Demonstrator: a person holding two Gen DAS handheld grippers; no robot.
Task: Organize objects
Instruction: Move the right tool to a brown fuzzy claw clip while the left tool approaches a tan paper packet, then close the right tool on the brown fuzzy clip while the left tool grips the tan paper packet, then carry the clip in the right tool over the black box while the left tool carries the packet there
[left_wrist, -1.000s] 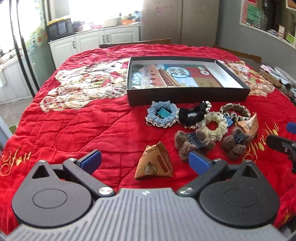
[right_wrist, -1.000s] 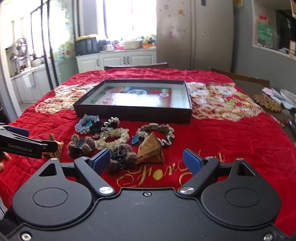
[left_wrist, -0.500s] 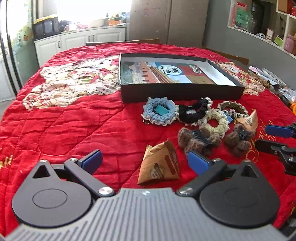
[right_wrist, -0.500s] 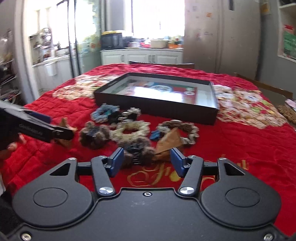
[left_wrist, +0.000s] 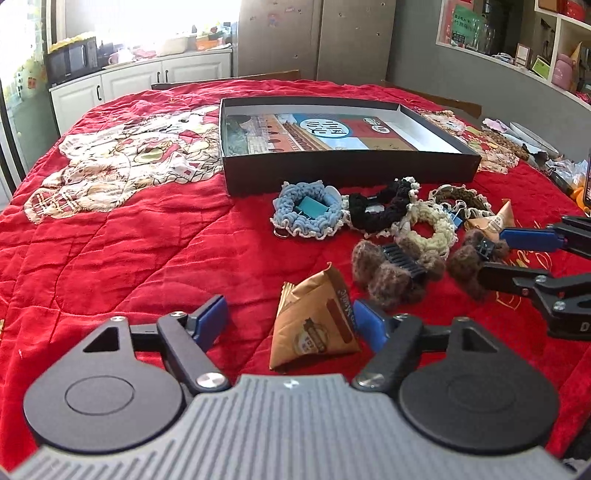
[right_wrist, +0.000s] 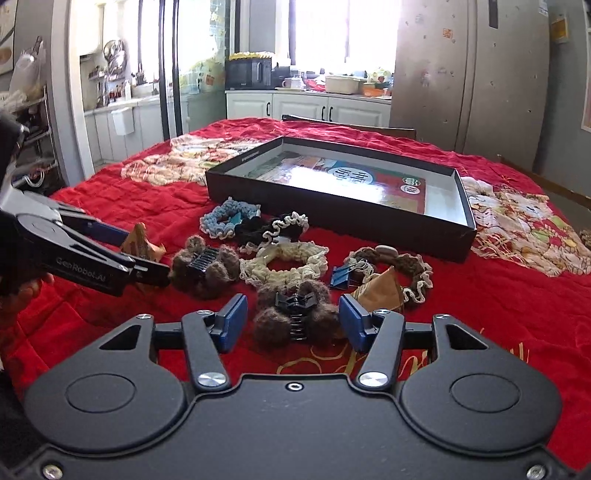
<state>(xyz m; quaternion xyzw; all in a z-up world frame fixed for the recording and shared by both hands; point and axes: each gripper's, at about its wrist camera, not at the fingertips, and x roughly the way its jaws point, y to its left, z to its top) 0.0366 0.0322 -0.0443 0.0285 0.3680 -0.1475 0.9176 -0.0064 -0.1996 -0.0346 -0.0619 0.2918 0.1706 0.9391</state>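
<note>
Left gripper (left_wrist: 288, 321) is closing on the brown packet (left_wrist: 314, 325) at the near edge, right gripper (right_wrist: 291, 323) sits half-wide around the fuzzy claw clip (right_wrist: 297, 319), not squeezing yet, so soft fuzz could slip out.

Left gripper (left_wrist: 288, 321) — grey ribbed body, black arms, blue pads. Right gripper (right_wrist: 293, 319) — black body, silver screws
</note>
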